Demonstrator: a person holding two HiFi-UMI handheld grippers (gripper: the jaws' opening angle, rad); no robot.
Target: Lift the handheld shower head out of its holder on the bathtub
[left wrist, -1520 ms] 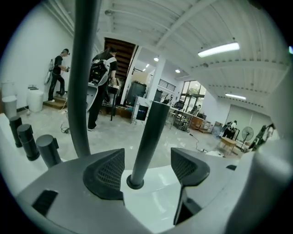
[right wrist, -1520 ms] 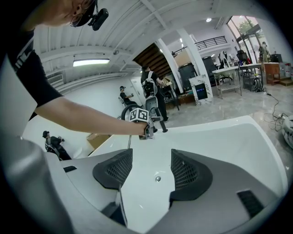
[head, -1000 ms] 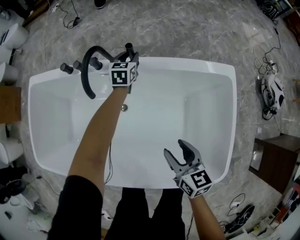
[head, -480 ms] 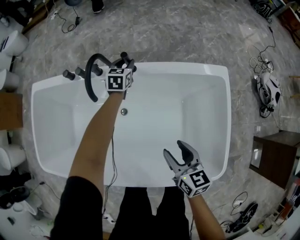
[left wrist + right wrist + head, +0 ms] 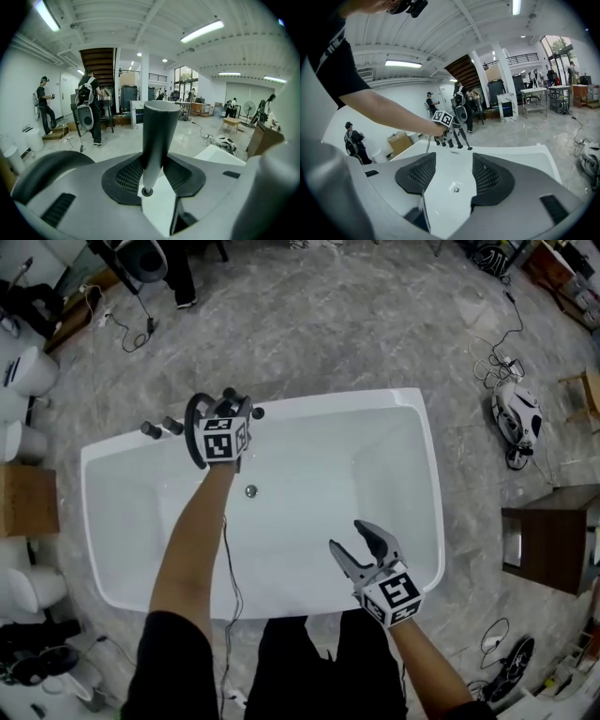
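Observation:
The shower head's dark handle (image 5: 157,136) stands upright between my left gripper's (image 5: 152,178) jaws, which are shut on it. In the head view that left gripper (image 5: 228,409) hovers at the far left corner of the white bathtub (image 5: 328,401), right over the black arched faucet (image 5: 193,432) and its knobs (image 5: 150,430); the holder is hidden under the gripper. A thin dark cord (image 5: 226,559) hangs below my left forearm. My right gripper (image 5: 362,553) is open and empty above the tub's near rim, facing the drain (image 5: 456,190).
A brown cabinet (image 5: 548,545) stands right of the tub. White toilets (image 5: 28,371) and a cardboard box (image 5: 26,498) line the left. Cables and a white device (image 5: 516,418) lie on the marble floor. People (image 5: 45,110) stand far off.
Both grippers have risen and the tub looks smaller beneath them. My left gripper has kept its hold on the handle and now sits over the faucet arch instead of beside it.

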